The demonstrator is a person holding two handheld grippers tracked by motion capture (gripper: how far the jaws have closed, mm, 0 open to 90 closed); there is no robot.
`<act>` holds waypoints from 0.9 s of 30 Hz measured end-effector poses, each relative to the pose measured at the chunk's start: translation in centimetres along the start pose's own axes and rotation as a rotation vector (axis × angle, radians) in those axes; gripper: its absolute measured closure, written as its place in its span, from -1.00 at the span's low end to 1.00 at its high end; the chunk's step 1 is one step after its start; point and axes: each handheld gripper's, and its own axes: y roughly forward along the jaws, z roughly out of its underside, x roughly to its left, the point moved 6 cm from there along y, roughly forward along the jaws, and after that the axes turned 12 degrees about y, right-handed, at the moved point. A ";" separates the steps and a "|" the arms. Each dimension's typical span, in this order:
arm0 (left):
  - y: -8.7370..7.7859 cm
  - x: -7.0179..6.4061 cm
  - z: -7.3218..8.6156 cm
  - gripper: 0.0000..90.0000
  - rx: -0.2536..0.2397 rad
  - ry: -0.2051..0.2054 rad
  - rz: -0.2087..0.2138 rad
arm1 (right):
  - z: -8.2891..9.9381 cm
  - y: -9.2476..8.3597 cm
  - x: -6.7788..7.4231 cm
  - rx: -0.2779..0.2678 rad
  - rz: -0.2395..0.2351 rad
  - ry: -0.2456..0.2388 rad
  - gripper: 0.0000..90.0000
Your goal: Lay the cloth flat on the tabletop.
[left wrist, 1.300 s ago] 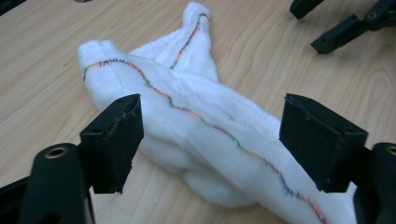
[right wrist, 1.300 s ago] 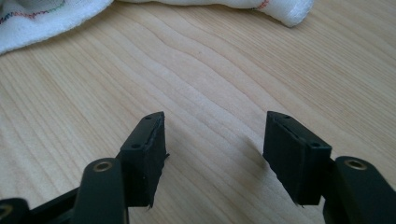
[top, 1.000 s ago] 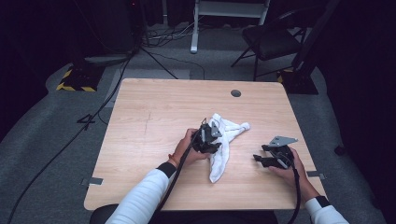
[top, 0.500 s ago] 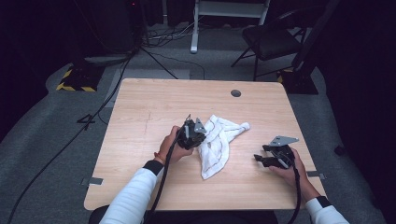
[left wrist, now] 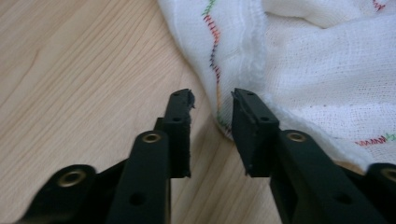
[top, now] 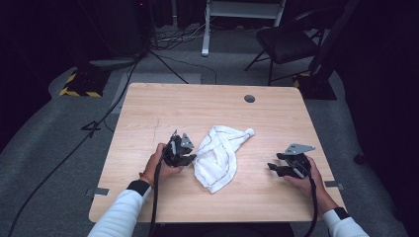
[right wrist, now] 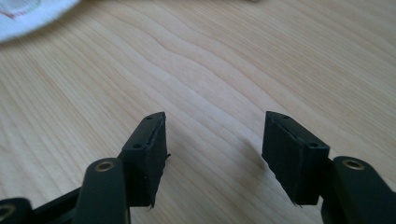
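Left tongs (left wrist: 212, 100) just reopened at the cloth (top: 217, 155) hem – next, pinch it; right tongs (right wrist: 212, 140) wait open.

The cloth (left wrist: 317, 70) was white open-weave gauze with coloured stitching; the table (top: 163, 108) was pale, matt, grained wood.

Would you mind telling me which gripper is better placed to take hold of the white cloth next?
Probably the left. The left gripper sits right at the hem of the cloth, its jaws having just opened, with nothing pinched between them. The right gripper is open over bare table, apart from the cloth.
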 end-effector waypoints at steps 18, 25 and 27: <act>2.0 -0.7 -5.6 -0.10 -0.038 0.071 -0.059 | -8.8 6.5 9.7 -0.041 -0.098 -0.196 0.03; 3.2 0.4 -4.3 0.75 0.034 0.147 -0.060 | -8.4 8.8 9.7 0.039 -0.109 -0.157 0.33; 2.7 0.8 -4.0 0.84 0.027 0.139 -0.068 | -8.2 8.6 9.8 0.040 -0.116 -0.179 0.58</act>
